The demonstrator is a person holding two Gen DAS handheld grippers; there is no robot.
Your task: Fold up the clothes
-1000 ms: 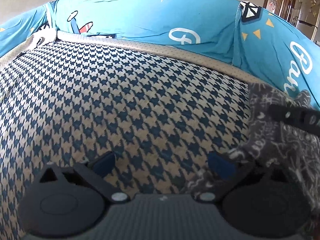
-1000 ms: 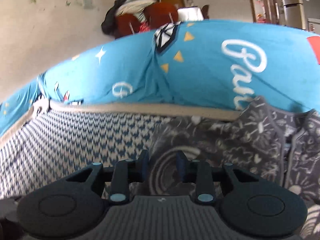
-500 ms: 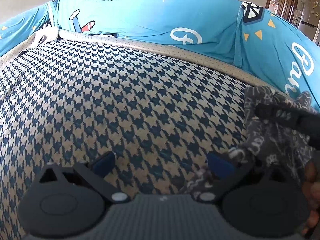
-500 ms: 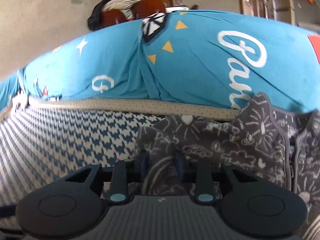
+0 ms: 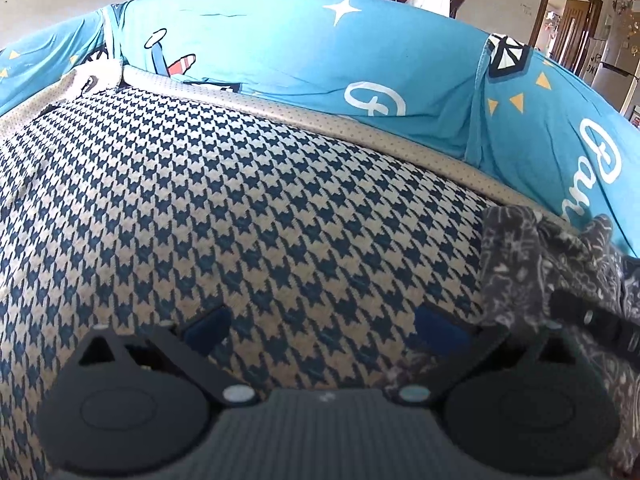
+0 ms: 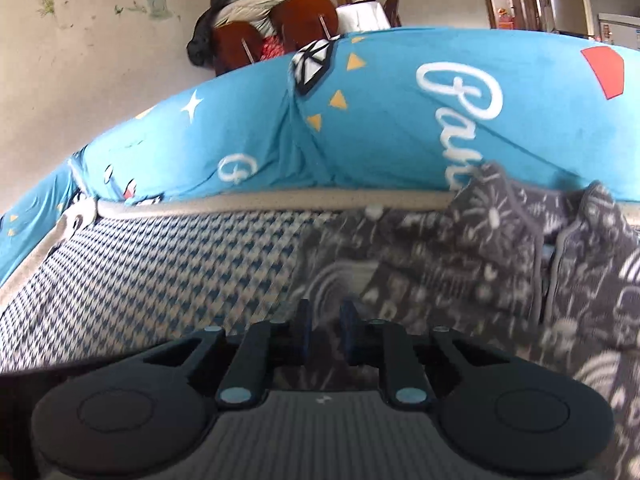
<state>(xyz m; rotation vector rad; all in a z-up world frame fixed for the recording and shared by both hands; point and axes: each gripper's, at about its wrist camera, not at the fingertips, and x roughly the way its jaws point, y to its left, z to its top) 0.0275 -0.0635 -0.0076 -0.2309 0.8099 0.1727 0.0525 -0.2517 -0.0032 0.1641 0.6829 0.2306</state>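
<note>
Houndstooth upholstery [image 5: 248,208] in navy and tan covers the seat that both cameras look down on, backed by a bright blue printed sofa cover [image 6: 400,128]; beyond it stand wooden chairs [image 6: 280,28] piled with clothes and a plain wall.

A dark grey garment [image 6: 460,264] with white doodle print lies rumpled on the seat, directly ahead of and to the right of the right gripper [image 6: 326,330]. Its collar or neckline edges rise against the sofa back at the far right. The right gripper's jaws are closing, nearly together, with a fold of the garment's near edge between the blue pads; I cannot tell whether they press it yet.

The left gripper [image 5: 320,324] hangs spread wide over bare houndstooth, holding nothing; the garment's edge lies just by its right finger, and the other gripper's black finger [image 5: 592,320] shows against the cloth there.

Folding looks barely begun: the garment is still crumpled, with no neat crease visible. Spreading, folding and smoothing all seem left to do.
</note>
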